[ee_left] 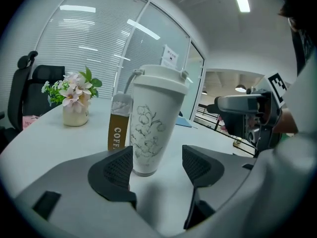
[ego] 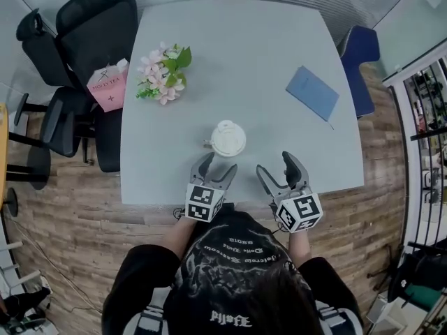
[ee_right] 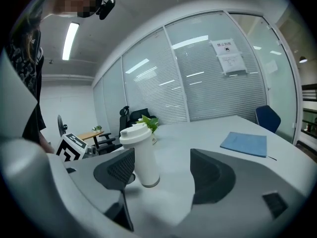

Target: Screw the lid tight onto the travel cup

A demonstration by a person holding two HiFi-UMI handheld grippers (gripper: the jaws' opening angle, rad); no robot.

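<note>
Left gripper (ego: 215, 165) and right gripper (ego: 276, 165), jaws spread empty, are aiming at the travel cup (ego: 228, 139), probably to brace it and twist its lid (ee_left: 159, 78).

head view looks steeply down on the whole worktop (ego: 244, 61); both gripper views sit low, near it, sharing the travel cup (ee_left: 153, 128) from either side.

The cup (ee_left: 148, 133) is white with a grey flower drawing. The counter (ego: 244, 54) is pale grey, the notebook (ego: 312, 93) blue, the flowers (ego: 159, 77) pink.
</note>
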